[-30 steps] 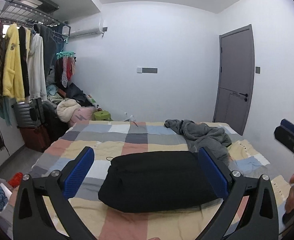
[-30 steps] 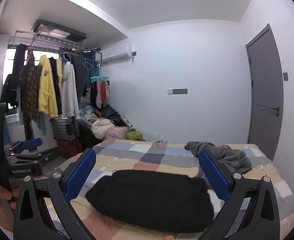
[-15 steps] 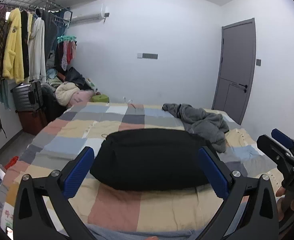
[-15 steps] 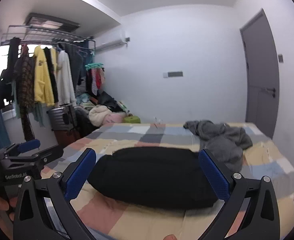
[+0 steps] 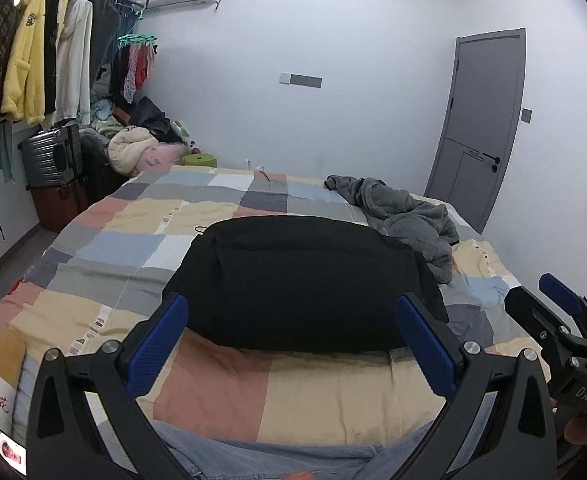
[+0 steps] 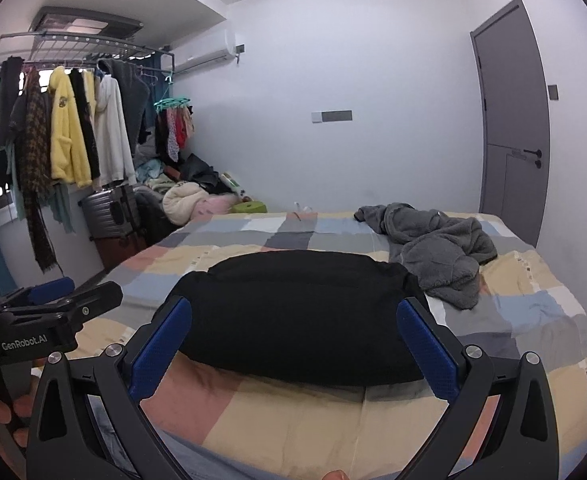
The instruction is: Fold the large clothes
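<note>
Black garment [image 5: 305,284] lies folded mid-bed on the checked quilt [image 5: 325,396], grey fleece [image 5: 405,212] crumpled beyond it. Left gripper [image 5: 293,344] and right gripper [image 6: 295,350] hover spread wide, empty. Next, likely reach past for the fleece and spread it flat.

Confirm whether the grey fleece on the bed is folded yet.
No, the grey fleece lies crumpled in a loose heap on the bed, beyond the folded black garment.

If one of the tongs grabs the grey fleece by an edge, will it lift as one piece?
Probably not. The grey fleece lies crumpled in loose folds on the bed, so it is likely floppy and would trail and unfurl. Its fluffy pile suggests it is bulky but light and not slippery.
</note>
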`<state>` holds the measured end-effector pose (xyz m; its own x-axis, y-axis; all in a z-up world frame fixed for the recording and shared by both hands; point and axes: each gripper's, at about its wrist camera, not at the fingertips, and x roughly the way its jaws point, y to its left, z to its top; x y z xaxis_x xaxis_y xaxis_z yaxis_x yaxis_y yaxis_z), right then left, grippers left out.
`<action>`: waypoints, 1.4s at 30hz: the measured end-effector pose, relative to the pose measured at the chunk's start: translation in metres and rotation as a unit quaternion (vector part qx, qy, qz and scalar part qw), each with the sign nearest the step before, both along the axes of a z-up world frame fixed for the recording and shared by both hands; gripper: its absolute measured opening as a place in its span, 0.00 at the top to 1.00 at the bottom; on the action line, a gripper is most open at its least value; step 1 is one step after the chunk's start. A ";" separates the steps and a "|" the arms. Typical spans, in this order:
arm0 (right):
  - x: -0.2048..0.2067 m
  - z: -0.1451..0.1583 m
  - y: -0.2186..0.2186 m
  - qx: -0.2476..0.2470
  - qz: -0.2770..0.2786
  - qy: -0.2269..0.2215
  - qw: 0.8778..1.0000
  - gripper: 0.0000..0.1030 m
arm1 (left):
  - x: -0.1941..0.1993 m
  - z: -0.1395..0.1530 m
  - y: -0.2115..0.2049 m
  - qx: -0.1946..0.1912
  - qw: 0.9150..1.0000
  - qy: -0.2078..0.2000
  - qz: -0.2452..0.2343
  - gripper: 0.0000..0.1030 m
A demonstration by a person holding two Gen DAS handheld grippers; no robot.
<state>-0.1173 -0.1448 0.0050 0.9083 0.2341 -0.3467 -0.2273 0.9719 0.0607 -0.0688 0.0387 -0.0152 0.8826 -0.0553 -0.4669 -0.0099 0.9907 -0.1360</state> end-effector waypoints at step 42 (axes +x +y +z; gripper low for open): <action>0.006 -0.012 -0.014 -0.011 -0.019 0.017 1.000 0.00 | 0.003 -0.005 -0.019 0.013 1.000 0.010 -0.015 0.00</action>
